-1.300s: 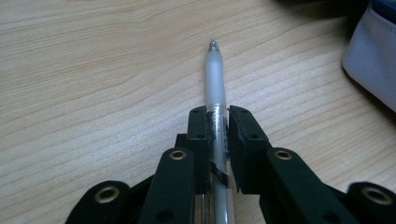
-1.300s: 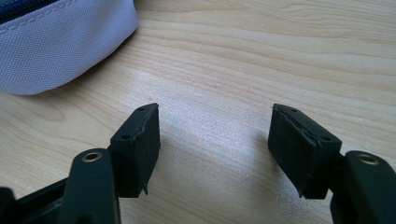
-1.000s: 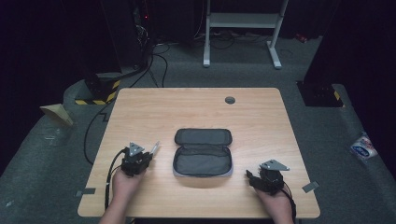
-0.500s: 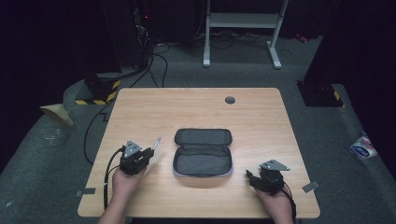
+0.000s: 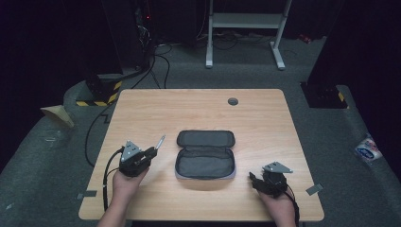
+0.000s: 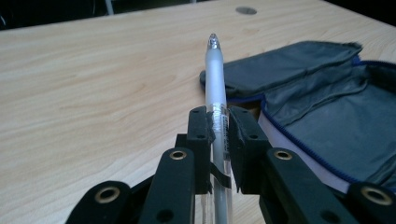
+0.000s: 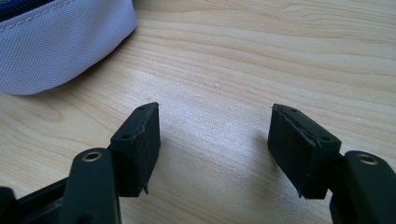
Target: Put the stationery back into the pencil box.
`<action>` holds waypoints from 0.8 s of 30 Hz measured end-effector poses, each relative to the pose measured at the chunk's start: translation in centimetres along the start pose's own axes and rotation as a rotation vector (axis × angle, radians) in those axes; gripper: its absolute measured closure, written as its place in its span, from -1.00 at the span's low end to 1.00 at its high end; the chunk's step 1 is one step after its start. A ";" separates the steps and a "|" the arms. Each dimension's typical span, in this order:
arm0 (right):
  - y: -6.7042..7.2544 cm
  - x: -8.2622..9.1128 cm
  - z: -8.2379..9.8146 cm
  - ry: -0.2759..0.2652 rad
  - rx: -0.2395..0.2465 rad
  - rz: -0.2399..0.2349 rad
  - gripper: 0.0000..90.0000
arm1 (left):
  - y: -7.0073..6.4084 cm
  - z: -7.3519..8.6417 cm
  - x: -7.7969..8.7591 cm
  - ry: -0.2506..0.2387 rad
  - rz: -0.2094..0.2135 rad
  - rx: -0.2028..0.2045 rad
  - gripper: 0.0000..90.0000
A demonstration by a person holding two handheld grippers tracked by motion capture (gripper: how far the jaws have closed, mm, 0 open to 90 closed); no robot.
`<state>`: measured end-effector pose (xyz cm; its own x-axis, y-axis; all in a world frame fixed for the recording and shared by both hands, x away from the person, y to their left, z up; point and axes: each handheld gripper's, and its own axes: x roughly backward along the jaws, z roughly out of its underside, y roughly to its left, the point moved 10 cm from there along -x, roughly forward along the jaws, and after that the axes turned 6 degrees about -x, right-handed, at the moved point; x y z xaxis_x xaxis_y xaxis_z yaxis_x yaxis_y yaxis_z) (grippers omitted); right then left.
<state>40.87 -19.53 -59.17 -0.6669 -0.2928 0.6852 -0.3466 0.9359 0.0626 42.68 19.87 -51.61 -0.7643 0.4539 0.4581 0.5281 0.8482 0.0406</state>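
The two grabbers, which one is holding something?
The left gripper. Its jaws are shut on a clear pen, pointing toward the open grey pencil case. The right gripper is wide open above bare table.

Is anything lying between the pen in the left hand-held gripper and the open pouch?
Nothing visible. The left hand-held gripper holds the pen, and bare table separates it from the open pouch.

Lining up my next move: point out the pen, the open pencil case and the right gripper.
pen (image 6: 215,79), left gripper view, on its frosted barrel
pencil case (image 5: 204,163), high view, on its open grey lining
right gripper (image 7: 215,144), right gripper view, midway between its open fingertips
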 end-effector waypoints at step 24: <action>0.0 0.0 0.0 0.000 -0.006 0.002 -0.24 | -2.8 -2.1 0.2 -0.059 0.046 -0.041 0.76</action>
<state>40.84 -19.50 -59.17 -0.6674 -0.2909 0.6856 -0.3412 0.9377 0.0657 41.84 17.01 -49.72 -0.7590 0.5083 0.4069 0.5768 0.8149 0.0580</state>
